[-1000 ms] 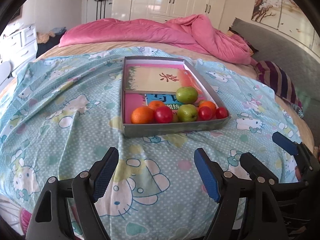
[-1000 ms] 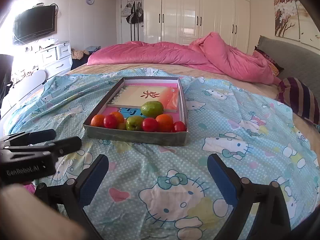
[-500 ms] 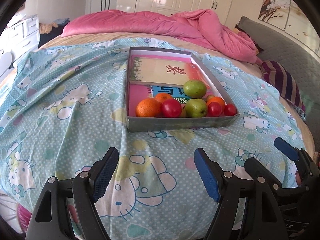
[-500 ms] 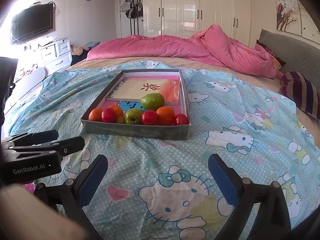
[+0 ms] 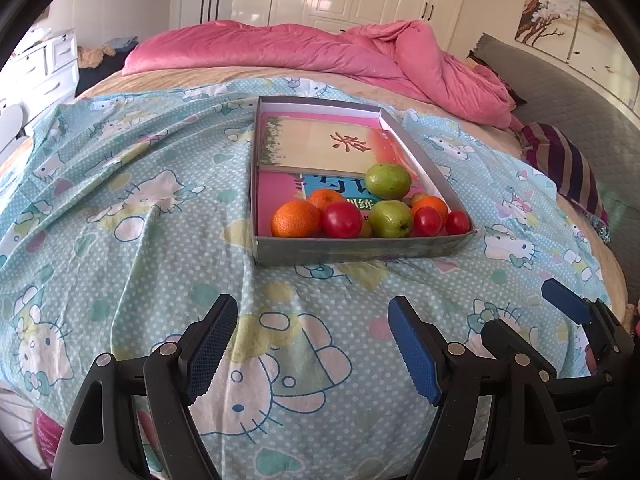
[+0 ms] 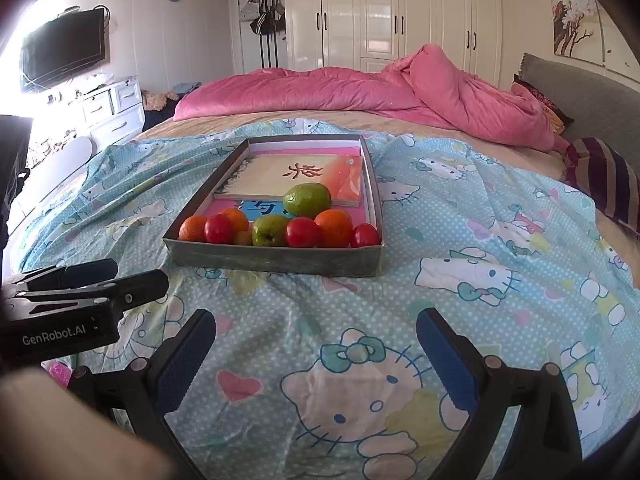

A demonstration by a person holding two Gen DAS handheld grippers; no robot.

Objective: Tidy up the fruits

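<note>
"GenRobot.AI" is printed in white on the left hand-held gripper (image 6: 102, 278); its jaws stand apart, empty. The right hand-held gripper (image 6: 316, 344) is likewise apart and empty. On the bed (image 6: 500, 240) sits a grey box (image 6: 276, 260). Inside it a book (image 6: 296, 176) bears one red Chinese character, and a blue one (image 6: 260, 208) shows partly hidden characters. At the box's near end lie three oranges (image 5: 296, 219), three tomatoes (image 5: 342, 220) and two green fruits (image 5: 388, 181).
</note>
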